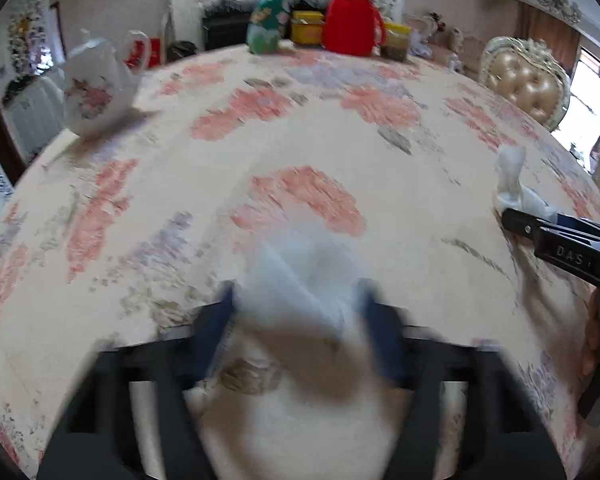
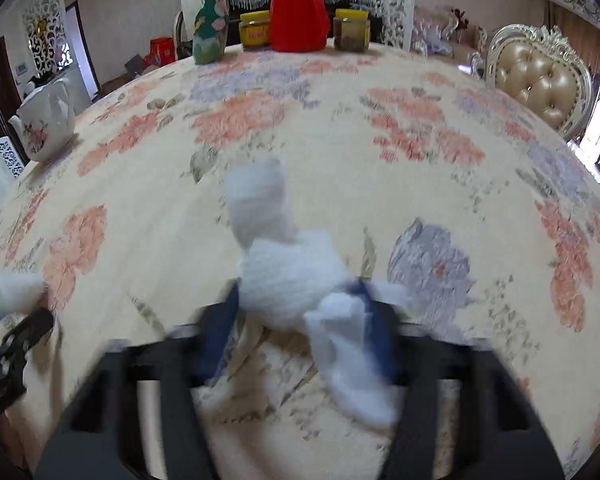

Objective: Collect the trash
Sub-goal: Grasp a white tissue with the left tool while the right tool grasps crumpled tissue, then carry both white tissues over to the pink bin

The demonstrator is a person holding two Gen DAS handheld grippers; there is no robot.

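My left gripper (image 1: 296, 300) is shut on a white crumpled tissue (image 1: 296, 276), blurred by motion, above the floral tablecloth (image 1: 300, 140). My right gripper (image 2: 300, 300) is shut on a larger crumpled white tissue (image 2: 276, 248) that sticks up and hangs down between the fingers. The right gripper shows at the right edge of the left wrist view (image 1: 508, 210) with its tissue (image 1: 512, 180). The left gripper shows at the left edge of the right wrist view (image 2: 44, 316) with its tissue (image 2: 14, 286).
A white floral teapot (image 1: 96, 88) stands at the table's left edge. A green vase (image 1: 268, 20), a red thermos jug (image 1: 352, 16) and yellow-lidded jars (image 1: 308, 26) stand at the far edge. A padded chair (image 1: 528, 80) stands at the far right.
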